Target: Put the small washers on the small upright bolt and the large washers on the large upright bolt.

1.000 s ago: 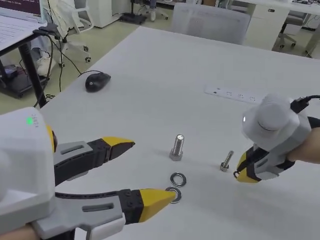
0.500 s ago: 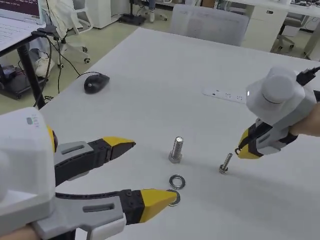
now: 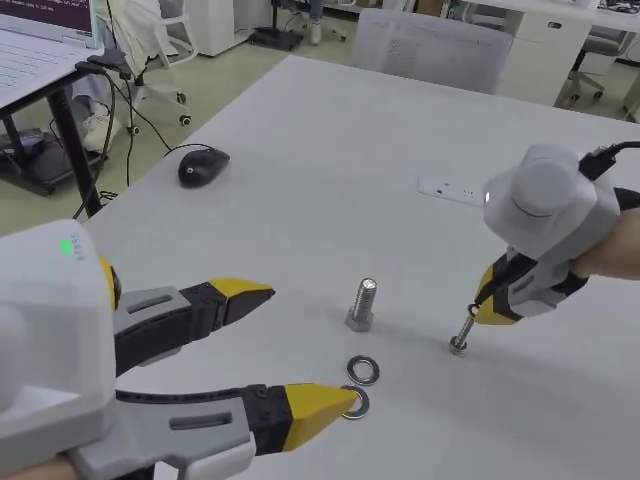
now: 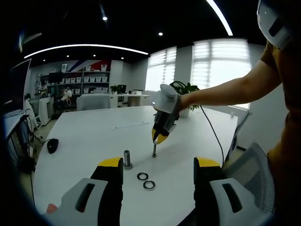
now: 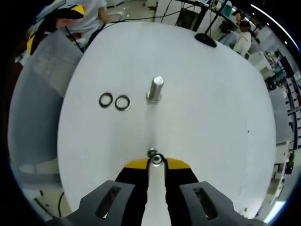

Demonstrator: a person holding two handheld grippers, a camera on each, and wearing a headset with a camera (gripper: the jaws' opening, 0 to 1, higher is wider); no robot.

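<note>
My right gripper is shut on a small washer and hovers just above and to the right of the top of the small bolt. That bolt stands on the white table, leaning a little. The large upright bolt stands to its left. Two large washers lie flat in front of the large bolt. My left gripper is open and holds nothing, with its lower yellow tip beside the nearer washer. In the left gripper view the right gripper hangs over the small bolt.
A black mouse lies at the table's far left. A white power strip lies beyond the bolts. A grey chair stands at the far edge, and a laptop sits on a side stand at the left.
My right gripper has lifted off the table beside the small bolt with the small washer and now sits close above the bolt's top. The left gripper has stayed put.
</note>
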